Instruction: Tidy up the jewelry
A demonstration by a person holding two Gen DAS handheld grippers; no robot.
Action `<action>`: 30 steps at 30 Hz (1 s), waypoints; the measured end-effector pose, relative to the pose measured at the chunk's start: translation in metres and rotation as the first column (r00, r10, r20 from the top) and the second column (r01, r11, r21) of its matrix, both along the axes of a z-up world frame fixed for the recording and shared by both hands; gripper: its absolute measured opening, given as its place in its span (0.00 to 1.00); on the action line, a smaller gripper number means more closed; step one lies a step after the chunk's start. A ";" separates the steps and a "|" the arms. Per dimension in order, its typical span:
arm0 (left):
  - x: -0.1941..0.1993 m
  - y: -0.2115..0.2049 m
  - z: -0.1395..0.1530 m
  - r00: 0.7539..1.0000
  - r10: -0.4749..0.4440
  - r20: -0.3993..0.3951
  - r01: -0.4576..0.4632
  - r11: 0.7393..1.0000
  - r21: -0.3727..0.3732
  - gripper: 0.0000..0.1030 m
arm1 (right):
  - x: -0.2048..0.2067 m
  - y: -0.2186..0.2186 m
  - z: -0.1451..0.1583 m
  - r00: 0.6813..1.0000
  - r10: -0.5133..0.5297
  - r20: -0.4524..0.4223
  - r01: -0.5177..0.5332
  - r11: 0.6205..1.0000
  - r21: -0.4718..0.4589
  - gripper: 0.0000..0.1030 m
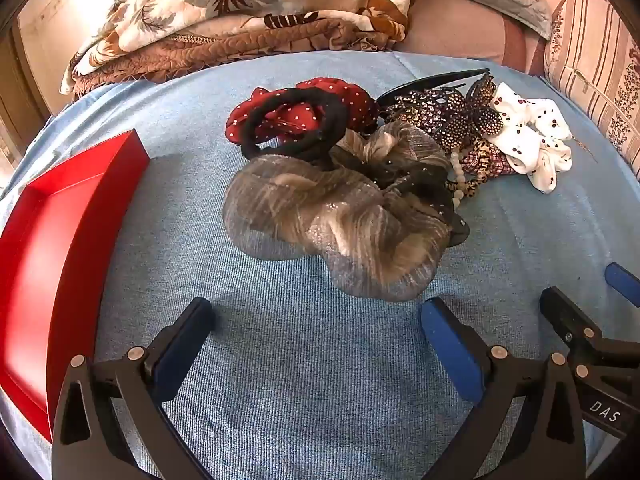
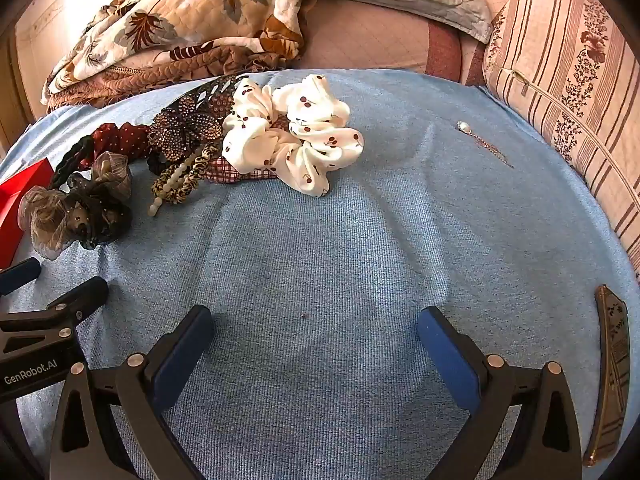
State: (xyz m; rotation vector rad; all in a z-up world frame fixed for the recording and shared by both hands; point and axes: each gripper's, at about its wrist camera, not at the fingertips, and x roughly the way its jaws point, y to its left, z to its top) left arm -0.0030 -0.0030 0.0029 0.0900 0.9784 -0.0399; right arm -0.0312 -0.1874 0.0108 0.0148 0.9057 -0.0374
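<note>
- Left wrist view: the left gripper (image 1: pixel 316 316) is hovering with its jaws spread wide and nothing between them, just short of a grey scrunchie (image 1: pixel 340 220) lying on the blue cloth (image 1: pixel 280 360).
- A red tray (image 1: pixel 60 240) is sitting at the cloth's left edge.
- Right wrist view: the right gripper (image 2: pixel 316 320) is also standing wide apart and empty over bare cloth.
- A white cherry-print scrunchie (image 2: pixel 296 140) is resting toward the far edge, and an earring (image 2: pixel 480 140) is lying apart near the right edge.
</note>
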 end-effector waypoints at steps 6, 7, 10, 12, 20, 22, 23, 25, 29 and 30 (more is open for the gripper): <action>-0.003 -0.001 0.003 1.000 0.000 -0.001 0.000 1.000 0.003 1.00 | 0.000 0.000 0.000 1.000 0.000 0.000 0.000 1.000 -0.002 1.00; -0.004 0.000 0.004 1.000 0.000 -0.001 0.000 1.000 0.002 1.00 | 0.000 0.000 0.000 1.000 0.000 0.000 0.000 1.000 -0.002 1.00; 0.001 0.001 -0.002 1.000 0.001 -0.002 -0.001 1.000 -0.002 1.00 | 0.001 0.000 0.000 1.000 0.000 0.000 0.000 1.000 0.000 1.00; -0.001 0.002 -0.001 1.000 -0.002 -0.014 0.002 1.000 -0.006 1.00 | 0.001 -0.001 0.000 1.000 0.000 -0.001 0.000 1.000 0.002 1.00; -0.025 0.023 0.008 0.996 -0.046 -0.075 0.042 0.997 -0.060 1.00 | -0.003 -0.006 0.003 0.997 -0.007 -0.072 0.011 0.998 0.056 1.00; -0.041 0.035 0.012 0.997 -0.017 -0.076 0.010 0.995 -0.094 1.00 | -0.008 -0.007 0.002 0.997 -0.008 -0.073 0.012 0.999 0.049 1.00; -0.050 0.041 0.015 0.997 -0.006 -0.071 -0.002 0.994 -0.112 1.00 | -0.012 -0.005 0.002 0.997 -0.006 -0.073 0.009 0.999 0.039 1.00; -0.067 0.053 0.024 0.998 0.023 -0.051 -0.030 0.990 -0.135 1.00 | -0.024 -0.002 0.003 0.998 -0.010 -0.063 0.012 1.000 0.028 1.00; -0.093 0.073 0.044 0.996 0.089 0.004 -0.088 0.984 -0.157 1.00 | -0.050 0.003 0.007 0.999 -0.027 -0.028 0.027 1.000 -0.007 1.00; -0.098 0.079 0.050 0.994 0.105 0.019 -0.100 0.982 -0.160 1.00 | -0.056 0.004 0.008 0.999 -0.036 -0.024 0.036 0.999 -0.010 1.00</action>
